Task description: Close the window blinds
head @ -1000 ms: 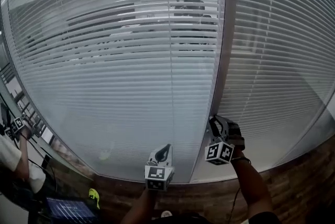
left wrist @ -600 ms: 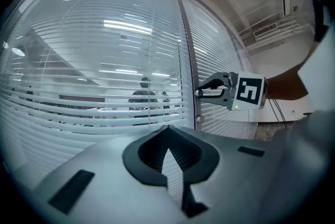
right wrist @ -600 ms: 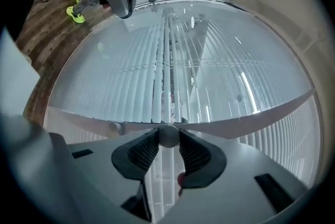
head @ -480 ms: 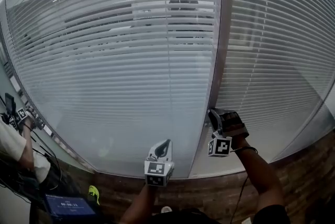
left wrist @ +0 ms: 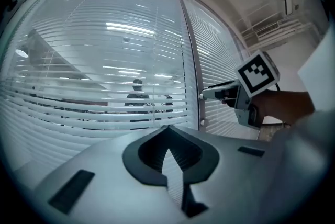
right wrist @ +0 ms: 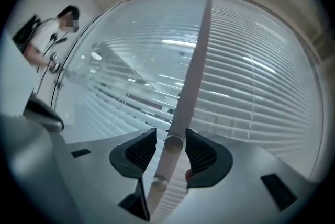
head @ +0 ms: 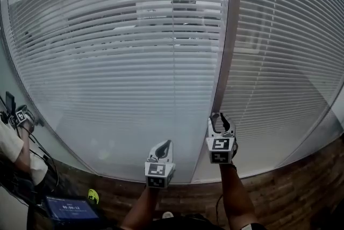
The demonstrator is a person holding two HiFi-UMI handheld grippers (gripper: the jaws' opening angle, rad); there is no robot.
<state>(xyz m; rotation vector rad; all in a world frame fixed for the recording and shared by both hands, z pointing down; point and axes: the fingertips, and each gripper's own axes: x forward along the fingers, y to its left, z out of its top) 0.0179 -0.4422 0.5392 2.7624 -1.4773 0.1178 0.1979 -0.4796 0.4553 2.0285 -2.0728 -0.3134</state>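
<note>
My right tongs (right wrist: 170, 133) have just been opening and stand spread, not pinching the wand (right wrist: 167, 157) between them, at the blinds' (head: 134, 62) frame. My left tongs (left wrist: 168, 127) are pressed together, empty.

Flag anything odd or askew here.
The left blind is uneven: a band of slats across its upper half stands open, showing the room behind, while its lower slats and the right blind look shut.
</note>
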